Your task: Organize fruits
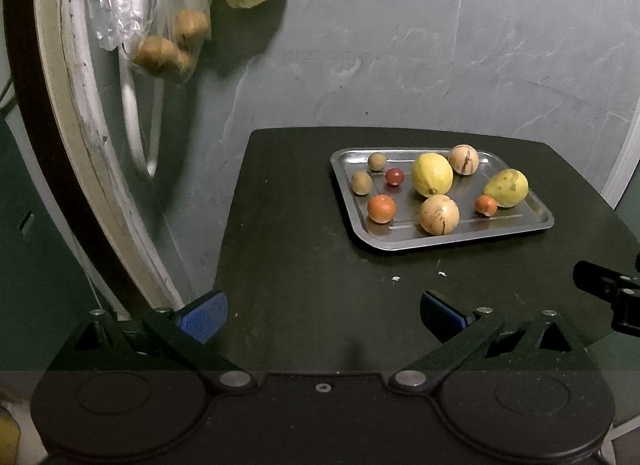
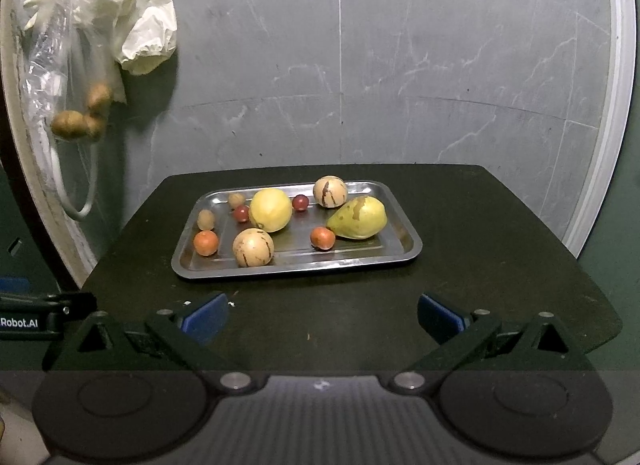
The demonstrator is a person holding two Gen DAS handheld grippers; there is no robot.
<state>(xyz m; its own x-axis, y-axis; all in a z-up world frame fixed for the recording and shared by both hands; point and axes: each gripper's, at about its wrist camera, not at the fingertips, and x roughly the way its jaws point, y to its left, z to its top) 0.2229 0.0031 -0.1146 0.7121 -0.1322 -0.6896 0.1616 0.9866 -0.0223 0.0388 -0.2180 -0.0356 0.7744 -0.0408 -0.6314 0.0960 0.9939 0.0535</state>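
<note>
- All the fruits lie loose inside the steel tray: pear, lemon, 2 striped melons, small red and orange ones (mixed, so sorted or not is unclear).
- Tray sits on the dark table.
- Left gripper and right gripper hover short of the tray, jaws spread, holding nothing.

tray: shiny silver
table: matte black
round fruit, frame centre: pale yellow
pear: yellow-green, brown-flecked
striped fruit: cream, brown streaks
wall: grey, white veins
gripper pads, lower frame: blue
</note>
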